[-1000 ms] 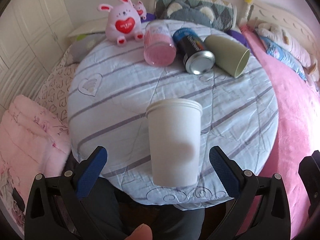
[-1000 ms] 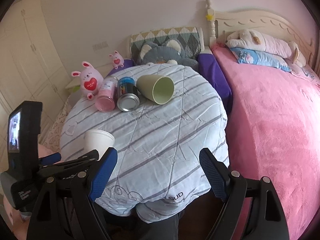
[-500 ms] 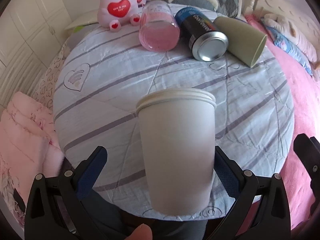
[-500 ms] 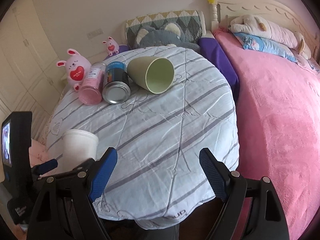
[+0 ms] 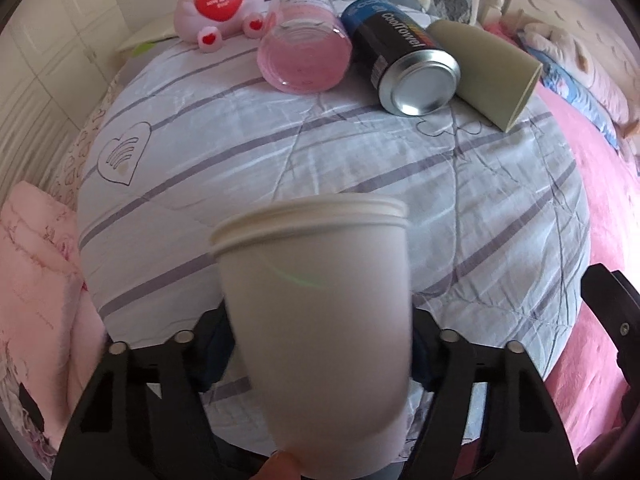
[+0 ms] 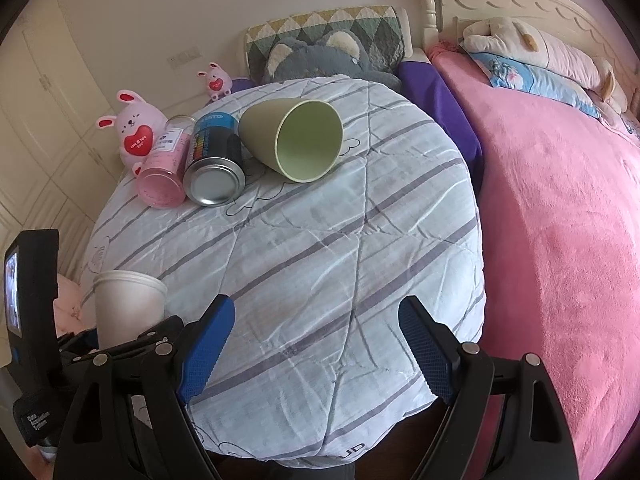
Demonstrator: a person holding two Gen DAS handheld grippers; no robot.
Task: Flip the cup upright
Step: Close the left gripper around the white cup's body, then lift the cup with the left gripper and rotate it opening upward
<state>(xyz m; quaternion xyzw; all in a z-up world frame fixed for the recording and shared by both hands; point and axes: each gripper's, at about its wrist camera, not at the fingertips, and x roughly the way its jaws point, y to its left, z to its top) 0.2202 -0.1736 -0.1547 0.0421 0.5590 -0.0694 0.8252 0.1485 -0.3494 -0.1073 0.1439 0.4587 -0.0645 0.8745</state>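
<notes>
A white paper cup point(image 5: 320, 320) fills the lower middle of the left wrist view, rim pointing away. My left gripper point(image 5: 320, 352) is shut on the white paper cup, its blue pads pressed against both sides. In the right wrist view the white paper cup point(image 6: 128, 304) stands at the table's near left edge, held by the left gripper point(image 6: 120, 340). A green cup point(image 6: 296, 140) lies on its side at the back of the table, mouth toward me; it also shows in the left wrist view point(image 5: 484, 76). My right gripper point(image 6: 316, 352) is open and empty above the table's front edge.
A round table with a striped cloth point(image 6: 340, 248) carries a pink jar point(image 6: 162, 172) and a dark can point(image 6: 214, 160), both lying down, and a pink bunny toy point(image 6: 132, 132). A bed with a pink blanket point(image 6: 560, 200) is on the right.
My left gripper moved forward around the white paper cup and closed on it. My right gripper moved forward a little and stayed open.
</notes>
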